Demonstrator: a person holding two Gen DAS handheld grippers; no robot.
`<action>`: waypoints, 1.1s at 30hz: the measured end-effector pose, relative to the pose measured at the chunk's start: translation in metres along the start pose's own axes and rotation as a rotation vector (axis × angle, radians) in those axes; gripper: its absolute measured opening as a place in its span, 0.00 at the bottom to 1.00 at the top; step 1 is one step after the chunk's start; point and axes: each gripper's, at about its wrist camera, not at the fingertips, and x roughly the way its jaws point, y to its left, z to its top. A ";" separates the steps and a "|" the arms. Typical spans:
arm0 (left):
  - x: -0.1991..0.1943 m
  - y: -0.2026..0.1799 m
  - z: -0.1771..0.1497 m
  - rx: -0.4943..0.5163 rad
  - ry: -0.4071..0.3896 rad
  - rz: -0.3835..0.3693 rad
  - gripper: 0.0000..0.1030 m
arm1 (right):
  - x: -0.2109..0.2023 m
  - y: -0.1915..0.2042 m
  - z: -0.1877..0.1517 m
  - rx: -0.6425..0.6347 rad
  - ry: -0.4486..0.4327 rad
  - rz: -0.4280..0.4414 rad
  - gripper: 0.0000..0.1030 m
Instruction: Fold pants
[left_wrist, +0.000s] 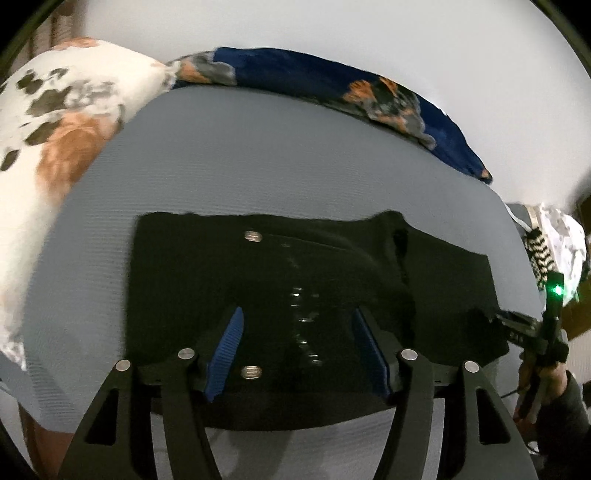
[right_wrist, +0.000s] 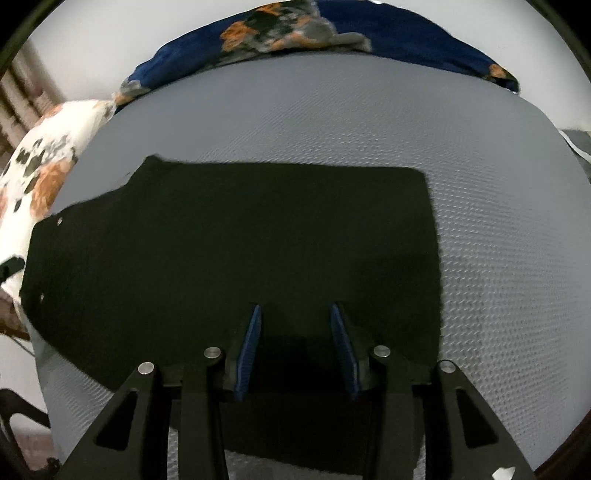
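Observation:
Black pants (left_wrist: 314, 280) lie flat on a grey bed sheet (left_wrist: 240, 166), folded lengthwise, with metal buttons and a zip near the waist. My left gripper (left_wrist: 297, 317) is open above the waist end, its blue pads either side of the zip. In the right wrist view the pants (right_wrist: 240, 240) spread left to right, with a straight edge on the right. My right gripper (right_wrist: 295, 314) is open over the near edge of the cloth. The right gripper also shows in the left wrist view (left_wrist: 517, 325) at the pants' right end, held by a hand.
A white floral pillow (left_wrist: 55, 140) lies at the left. A dark blue floral blanket (left_wrist: 351, 88) runs along the far side of the bed. A striped item (left_wrist: 541, 251) and pale cloth sit off the right edge. The grey sheet (right_wrist: 480, 184) extends right of the pants.

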 end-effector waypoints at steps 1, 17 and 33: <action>-0.003 0.007 0.001 -0.008 -0.002 0.010 0.61 | 0.001 0.005 -0.001 -0.008 0.007 0.011 0.38; -0.028 0.114 -0.011 -0.222 -0.009 0.009 0.68 | 0.017 0.095 0.000 -0.134 0.092 0.176 0.45; 0.019 0.181 -0.045 -0.547 0.225 -0.356 0.68 | 0.026 0.111 0.009 -0.121 0.111 0.158 0.62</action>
